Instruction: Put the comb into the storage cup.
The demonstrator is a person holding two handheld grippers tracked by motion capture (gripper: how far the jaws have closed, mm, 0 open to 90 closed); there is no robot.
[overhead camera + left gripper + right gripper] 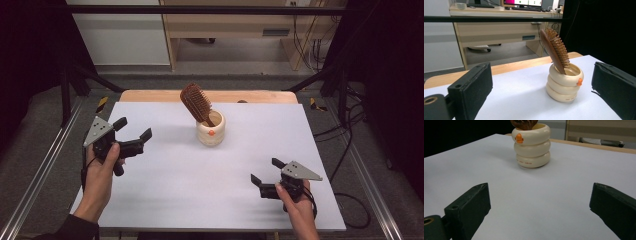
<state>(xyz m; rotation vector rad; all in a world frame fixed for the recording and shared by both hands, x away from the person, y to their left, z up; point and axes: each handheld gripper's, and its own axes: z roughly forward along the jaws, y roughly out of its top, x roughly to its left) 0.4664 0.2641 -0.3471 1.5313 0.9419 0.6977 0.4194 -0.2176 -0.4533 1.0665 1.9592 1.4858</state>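
Note:
A cream ringed cup (210, 129) with a small orange knob stands on the white table sheet (200, 185), toward the back middle. A brown wooden hairbrush (196, 102) rests in it handle down, its head leaning left. The left gripper view has the cup (564, 85) and the brush (555, 50) ahead, the bristles facing right. My left gripper (134, 129) hovers open at the left of the sheet, well apart from the cup. My right gripper (267, 171) is open at the front right, with the cup (532, 145) far ahead of its jaws.
A wooden table edge (150, 95) runs behind the sheet. Black frame bars (80, 75) stand at both back corners, and metal rails (40, 165) flank the table. A desk and cables (305, 45) lie beyond.

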